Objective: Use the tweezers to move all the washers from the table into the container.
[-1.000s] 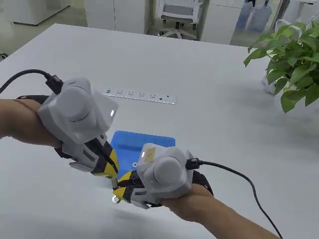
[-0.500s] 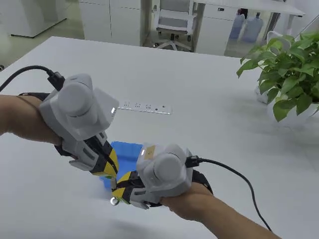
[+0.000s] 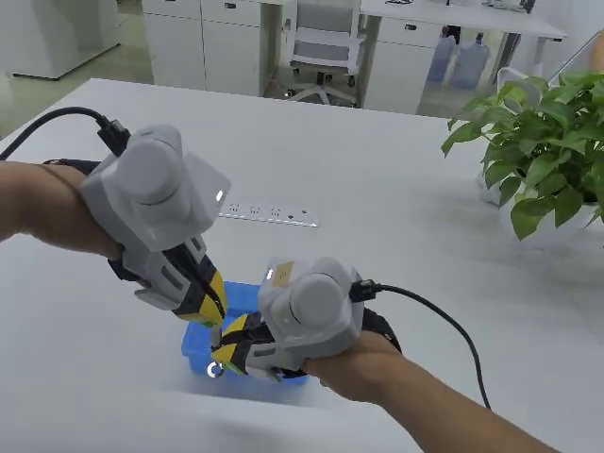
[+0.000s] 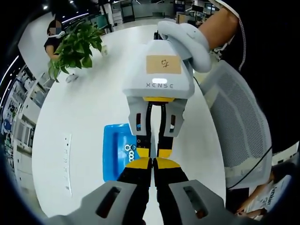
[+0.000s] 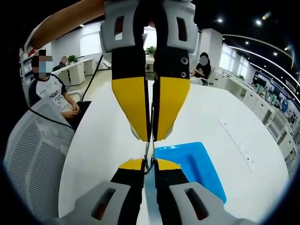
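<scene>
white surface [image 3: 425, 189] carries the blue container [image 3: 195, 349]; the washer [image 3: 215, 370], off it a second ago, now hangs over its near edge. left gripper [image 4: 152, 161] and right gripper [image 5: 149, 164] jaws both narrow on the tweezers [image 5: 148, 151]; drop looks due.

left tongs [image 3: 215, 315] / right tongs [image 3: 223, 356]: tips close together | beneath: blue container [image 3: 194, 350] | white table [image 3: 425, 217]
</scene>
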`<state>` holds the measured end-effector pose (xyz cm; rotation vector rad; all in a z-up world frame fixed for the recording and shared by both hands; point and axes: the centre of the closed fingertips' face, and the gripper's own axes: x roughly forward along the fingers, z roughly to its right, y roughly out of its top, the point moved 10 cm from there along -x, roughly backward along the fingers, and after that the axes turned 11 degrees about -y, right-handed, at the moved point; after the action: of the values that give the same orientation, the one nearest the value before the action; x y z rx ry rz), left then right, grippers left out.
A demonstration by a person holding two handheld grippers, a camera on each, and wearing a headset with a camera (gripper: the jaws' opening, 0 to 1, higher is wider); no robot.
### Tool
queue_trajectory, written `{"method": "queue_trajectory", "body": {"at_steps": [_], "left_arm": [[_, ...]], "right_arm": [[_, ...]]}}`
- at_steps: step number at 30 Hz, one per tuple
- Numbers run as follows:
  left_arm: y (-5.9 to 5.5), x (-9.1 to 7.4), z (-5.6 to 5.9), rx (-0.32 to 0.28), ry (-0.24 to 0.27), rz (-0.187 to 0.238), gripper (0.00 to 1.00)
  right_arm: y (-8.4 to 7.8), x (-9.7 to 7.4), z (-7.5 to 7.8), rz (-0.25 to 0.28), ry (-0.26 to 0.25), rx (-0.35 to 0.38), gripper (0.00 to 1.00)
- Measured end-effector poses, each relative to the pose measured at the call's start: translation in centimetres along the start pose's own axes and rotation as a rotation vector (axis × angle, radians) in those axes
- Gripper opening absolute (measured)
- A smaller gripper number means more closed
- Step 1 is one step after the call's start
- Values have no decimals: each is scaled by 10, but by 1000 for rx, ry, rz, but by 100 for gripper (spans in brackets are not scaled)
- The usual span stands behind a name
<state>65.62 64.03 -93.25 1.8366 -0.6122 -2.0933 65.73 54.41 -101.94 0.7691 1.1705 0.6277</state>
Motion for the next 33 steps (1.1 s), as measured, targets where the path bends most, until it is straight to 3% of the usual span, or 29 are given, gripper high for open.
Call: {"method": "queue_trajectory", "body": {"at_steps": [16,33], "left_arm": [[-1,-3,-28,14,-10,-1,6],[-16,12,-54,9,-9,-5,6]], "right_arm": [[-3,7,25,5,-17,16,9],[-20,28,44,-13,-15,35,10]]}}
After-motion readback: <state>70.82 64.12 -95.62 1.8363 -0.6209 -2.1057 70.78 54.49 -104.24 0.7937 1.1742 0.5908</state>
